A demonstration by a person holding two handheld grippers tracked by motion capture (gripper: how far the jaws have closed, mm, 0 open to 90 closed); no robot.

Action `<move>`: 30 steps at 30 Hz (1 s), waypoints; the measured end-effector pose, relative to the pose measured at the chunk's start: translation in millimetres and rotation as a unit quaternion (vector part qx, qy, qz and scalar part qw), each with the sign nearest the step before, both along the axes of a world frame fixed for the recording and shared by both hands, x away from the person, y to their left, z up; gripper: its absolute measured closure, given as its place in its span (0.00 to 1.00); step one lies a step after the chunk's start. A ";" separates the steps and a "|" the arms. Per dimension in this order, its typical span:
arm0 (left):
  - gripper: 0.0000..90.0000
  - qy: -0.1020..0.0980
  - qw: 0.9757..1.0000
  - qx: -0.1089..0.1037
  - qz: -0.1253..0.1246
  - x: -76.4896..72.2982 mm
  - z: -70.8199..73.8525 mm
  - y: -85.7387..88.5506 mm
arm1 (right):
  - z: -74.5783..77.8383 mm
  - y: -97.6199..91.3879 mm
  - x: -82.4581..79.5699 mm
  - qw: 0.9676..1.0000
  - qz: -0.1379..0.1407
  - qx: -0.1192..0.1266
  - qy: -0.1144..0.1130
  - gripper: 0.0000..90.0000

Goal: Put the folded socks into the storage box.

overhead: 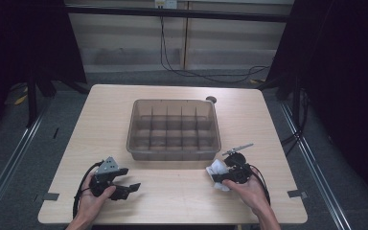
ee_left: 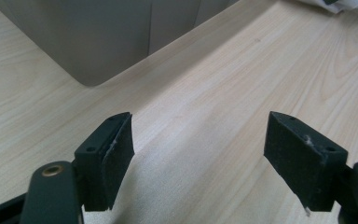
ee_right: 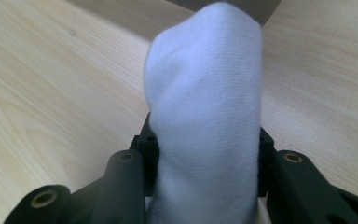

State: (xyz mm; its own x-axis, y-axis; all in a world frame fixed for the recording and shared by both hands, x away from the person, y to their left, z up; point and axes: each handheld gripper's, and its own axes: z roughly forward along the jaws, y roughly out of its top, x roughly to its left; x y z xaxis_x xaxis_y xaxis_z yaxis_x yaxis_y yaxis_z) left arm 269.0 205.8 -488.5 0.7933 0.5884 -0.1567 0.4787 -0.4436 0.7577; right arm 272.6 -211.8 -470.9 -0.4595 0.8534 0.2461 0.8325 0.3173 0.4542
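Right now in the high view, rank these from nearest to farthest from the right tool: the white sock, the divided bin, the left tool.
1. White sock: gripped in the right tool.
2. Divided bin: just beyond, at table centre.
3. Left tool: across the table's near edge, jaws open.

Recording lab: black curtains [overhead: 350, 72], floor rails [overhead: 9, 158], taped table [overhead: 182, 191].

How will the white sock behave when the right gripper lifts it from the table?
The white sock is soft knit fabric bulging between the right gripper jaws, so it will probably sag, not stay stiff. It looks light and unlikely to slip or roll.
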 end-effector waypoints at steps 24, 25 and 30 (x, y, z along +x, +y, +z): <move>0.26 -0.004 1.000 -0.005 0.013 2.1 0.0 5.5 | 35.7 2.1 -12.2 0.999 0.016 0.047 -0.003 0.67; 0.26 -0.004 1.000 -0.005 0.013 2.1 0.2 5.8 | 38.4 2.7 -12.2 0.998 0.018 0.052 -0.002 0.67; 0.26 -0.004 1.000 -0.009 0.013 2.1 0.3 6.3 | 50.0 5.9 -12.2 0.998 0.023 0.052 -0.019 0.67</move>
